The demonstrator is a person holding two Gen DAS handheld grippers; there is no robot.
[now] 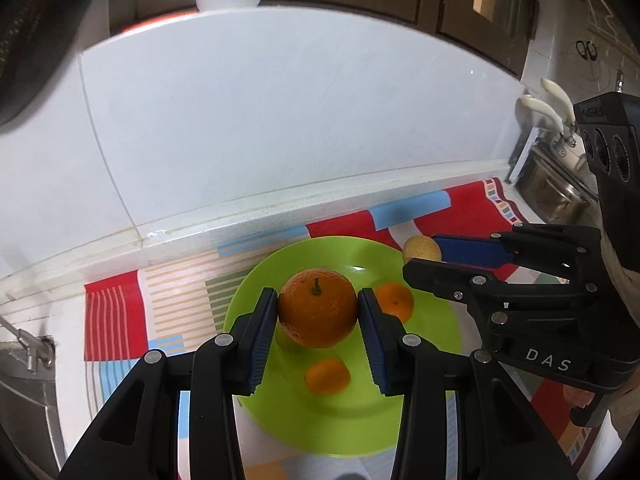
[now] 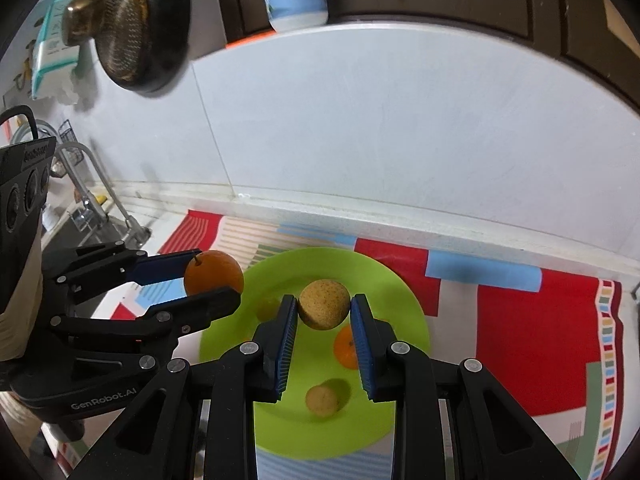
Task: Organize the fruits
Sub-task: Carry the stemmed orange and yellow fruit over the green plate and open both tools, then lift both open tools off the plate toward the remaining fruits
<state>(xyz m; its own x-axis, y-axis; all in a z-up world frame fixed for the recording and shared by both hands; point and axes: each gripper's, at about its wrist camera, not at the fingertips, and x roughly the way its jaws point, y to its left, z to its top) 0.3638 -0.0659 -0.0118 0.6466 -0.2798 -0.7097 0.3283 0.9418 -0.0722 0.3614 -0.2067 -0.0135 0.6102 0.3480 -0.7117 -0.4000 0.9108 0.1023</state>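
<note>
L tongs [image 1: 318, 312] clamp orange [image 1: 317, 308] | R tongs [image 2: 324, 310] clamp tan fruit [image 2: 324, 304]

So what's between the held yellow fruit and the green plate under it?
Nothing directly: the yellow fruit, clamped in the right gripper, hangs clear above the green plate, with only loose fruit lying there, as the right wrist view shows.
</note>
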